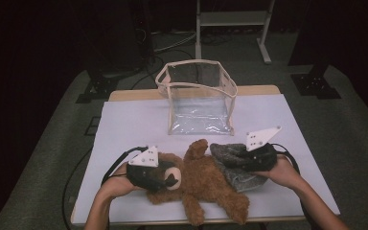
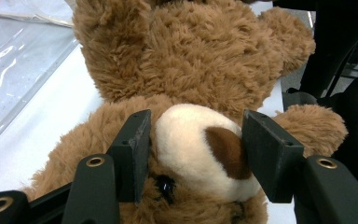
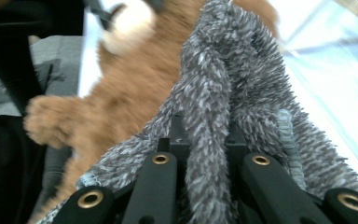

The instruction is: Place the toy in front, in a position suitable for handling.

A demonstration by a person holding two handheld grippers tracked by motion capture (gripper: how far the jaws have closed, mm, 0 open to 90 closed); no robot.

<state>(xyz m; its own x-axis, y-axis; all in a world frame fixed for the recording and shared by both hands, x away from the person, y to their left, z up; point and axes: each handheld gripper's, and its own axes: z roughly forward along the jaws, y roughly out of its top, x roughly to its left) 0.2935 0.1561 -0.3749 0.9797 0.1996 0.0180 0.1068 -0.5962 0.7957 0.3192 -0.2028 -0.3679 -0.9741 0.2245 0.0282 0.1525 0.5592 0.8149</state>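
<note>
My left gripper (image 2: 196, 156) stands open, jaws flanking the cream snout of the brown plush teddy bear (image 1: 206, 184) lying near the table's front edge. My right gripper (image 3: 208, 158) pinches the grey fuzzy cloth (image 3: 233, 93) beside it. Beyond, bare white table cover (image 1: 124, 124), then the clear plastic bag (image 1: 199, 96).

Teddy bear (image 3: 135, 70) blurred; right tool (image 3: 205, 154) tips buried in grey cloth (image 3: 233, 84).

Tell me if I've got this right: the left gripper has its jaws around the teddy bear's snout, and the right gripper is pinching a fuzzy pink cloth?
Nearly. The cloth is grey, not pink, as the right gripper view shows, where the right gripper is pinching a fold of it. The rest holds: the left gripper has its jaws on either side of the teddy bear's snout.
</note>
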